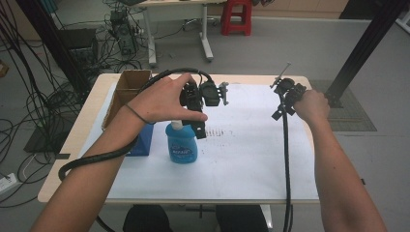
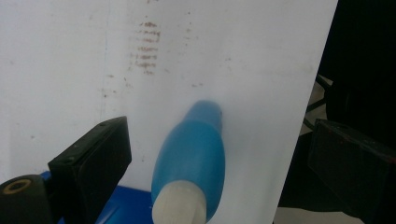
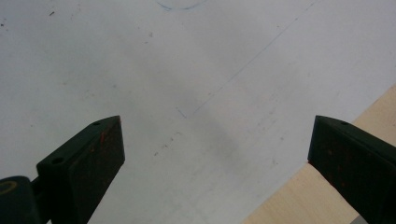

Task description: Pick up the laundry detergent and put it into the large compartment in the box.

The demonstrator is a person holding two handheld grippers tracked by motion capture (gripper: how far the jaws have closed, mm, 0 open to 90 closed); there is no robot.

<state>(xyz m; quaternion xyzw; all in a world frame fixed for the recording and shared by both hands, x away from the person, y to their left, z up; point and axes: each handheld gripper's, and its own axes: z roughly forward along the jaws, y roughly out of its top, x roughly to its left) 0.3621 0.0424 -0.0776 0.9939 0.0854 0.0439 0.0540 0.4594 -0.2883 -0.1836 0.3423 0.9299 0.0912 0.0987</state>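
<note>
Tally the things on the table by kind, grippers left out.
Bottle: 1
Blue box: 1
Cardboard box: 1
White sheet: 1
Total: 4

The floor (image 1: 300,43) is grey and smooth. A light wood table (image 1: 92,108) stands in the middle, and a big white sheet (image 1: 251,159) covers most of its top. The sheet has small brown smudges (image 2: 147,46) on it. An open brown cardboard box (image 1: 126,87) sits at the table's far left corner. Many black cables (image 1: 19,111) lie in a tangle on the floor at the left. Farther back stands a white desk (image 1: 203,34) with metal legs. Next to it is a red stool (image 1: 237,17). A black metal post (image 1: 367,48) leans up on the right, above a dark floor mat (image 1: 355,116).
</note>
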